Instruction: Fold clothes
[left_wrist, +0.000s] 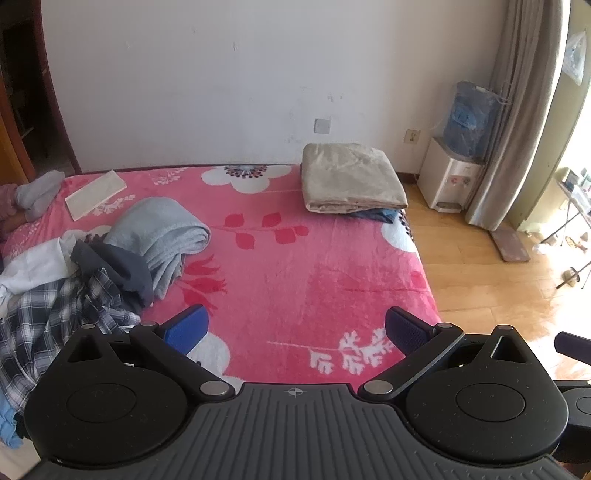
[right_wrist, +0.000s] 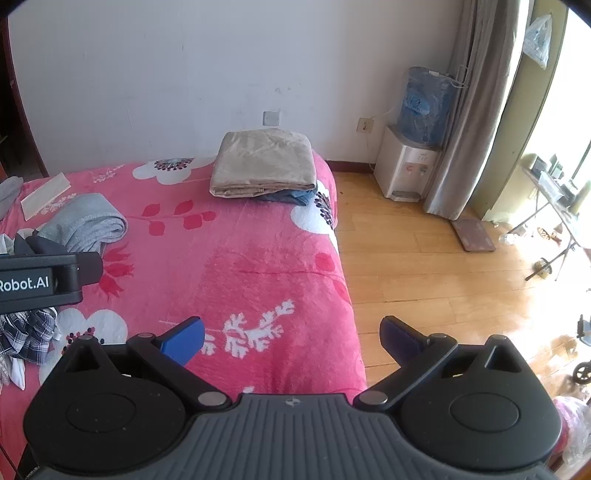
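Now we are holding left gripper (left_wrist: 297, 328) and right gripper (right_wrist: 291, 338) spread wide, empty, clothes pile (left_wrist: 85, 280) lying left of both, untouched.

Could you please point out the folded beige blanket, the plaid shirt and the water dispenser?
Folded beige blanket (left_wrist: 351, 177), left wrist view, top face.
Plaid shirt (left_wrist: 55, 306), left wrist view, crumpled middle.
Water dispenser (right_wrist: 404, 166), right wrist view, white cabinet front.

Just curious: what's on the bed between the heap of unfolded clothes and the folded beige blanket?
Nothing but the bare pink bedspread. The left wrist view shows it open from the clothes heap to the beige blanket.
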